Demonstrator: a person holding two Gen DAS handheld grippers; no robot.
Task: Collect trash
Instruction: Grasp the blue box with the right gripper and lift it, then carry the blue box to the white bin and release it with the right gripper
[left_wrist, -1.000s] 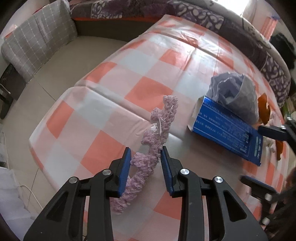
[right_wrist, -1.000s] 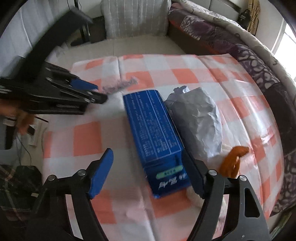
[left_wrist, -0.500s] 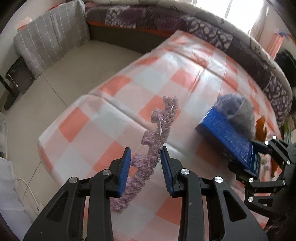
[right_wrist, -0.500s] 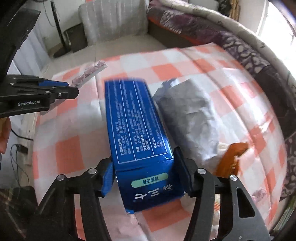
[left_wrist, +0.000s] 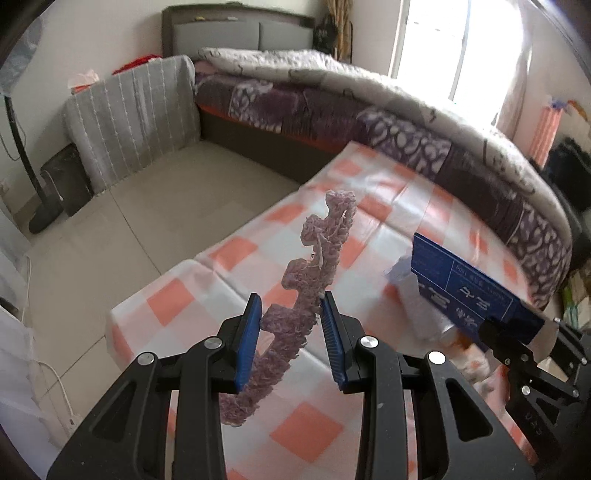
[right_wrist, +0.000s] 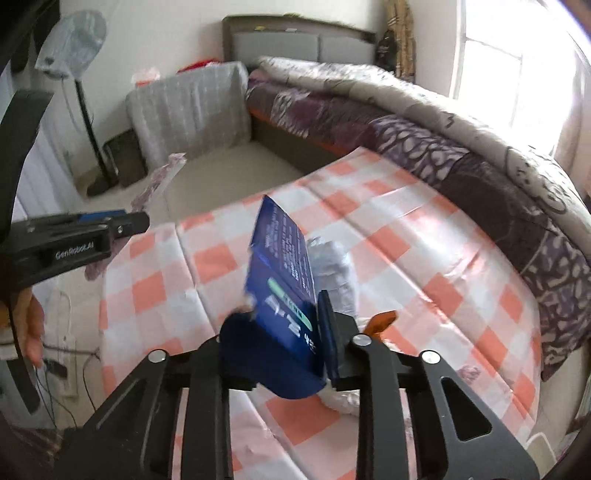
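Step in hand: both pieces of trash are gripped and held clear of the tabletop (left_wrist: 388, 221); collection of these two is at the carry stage.
Left gripper (left_wrist: 291, 332): pinches a limp, lilac knitted strip (left_wrist: 314, 258) partway along its length; one end stands up past the fingers, the other droops below them.
Right gripper (right_wrist: 284, 332): its jaws have just been closing, and they now clamp the near end of a blue carton (right_wrist: 284, 258), which is crushed flat there and tilts up and away over the checked cloth.
Left-view check: the right gripper shows at the right edge holding the same carton.
Still on the tabletop: a crumpled grey paper wad (right_wrist: 332, 266) just behind the carton, and an orange scrap (right_wrist: 384, 319) to its right.
Receptacle: a dark bin-like box (left_wrist: 68, 177) stands on the floor at far left, beside a fan stand; whether it is the trash bin cannot be told.
Next move, as judged: carry both items to a receptacle and release them, keeping the drooping strip from snagging, then return for the wad and scrap.
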